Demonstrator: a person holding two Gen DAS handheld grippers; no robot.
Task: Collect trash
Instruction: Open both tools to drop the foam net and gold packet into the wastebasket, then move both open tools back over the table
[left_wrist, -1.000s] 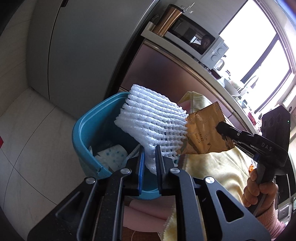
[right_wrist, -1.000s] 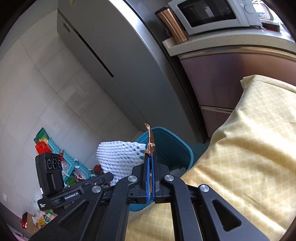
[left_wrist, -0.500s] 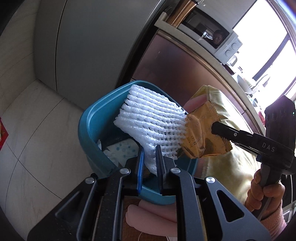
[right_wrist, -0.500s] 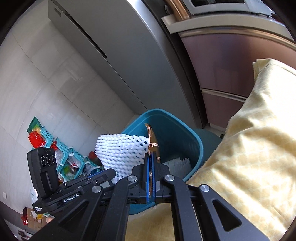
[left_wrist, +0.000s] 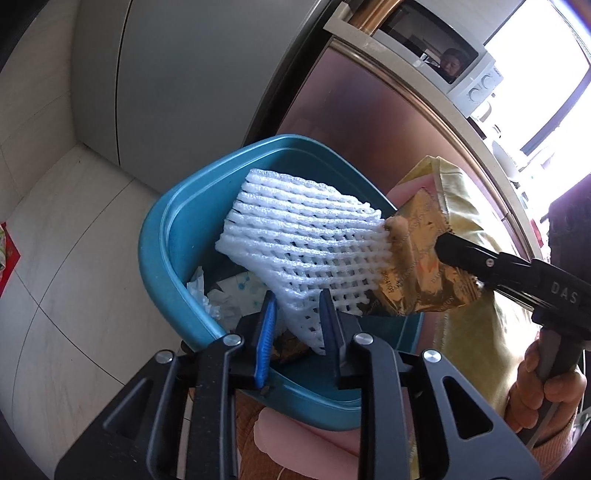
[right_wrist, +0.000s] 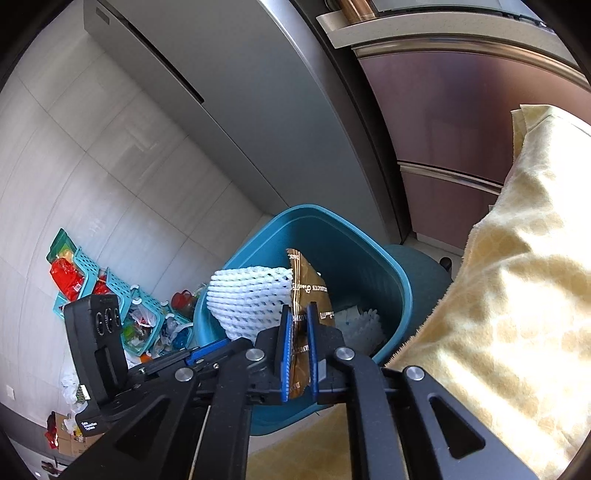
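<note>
White foam netting (left_wrist: 306, 251), crinkled foil wrapper (left_wrist: 417, 273)

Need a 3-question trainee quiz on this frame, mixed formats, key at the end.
1. True or false: the white foam net sits between the left gripper fingers, above the blue bin.
2. Multiple choice: the right gripper has between its fingers A) a tissue, B) the brown wrapper, C) nothing.
3. Fill in: at the bin's bottom lies crumpled white ____.

Key: 1 true; 2 B; 3 paper.
</note>
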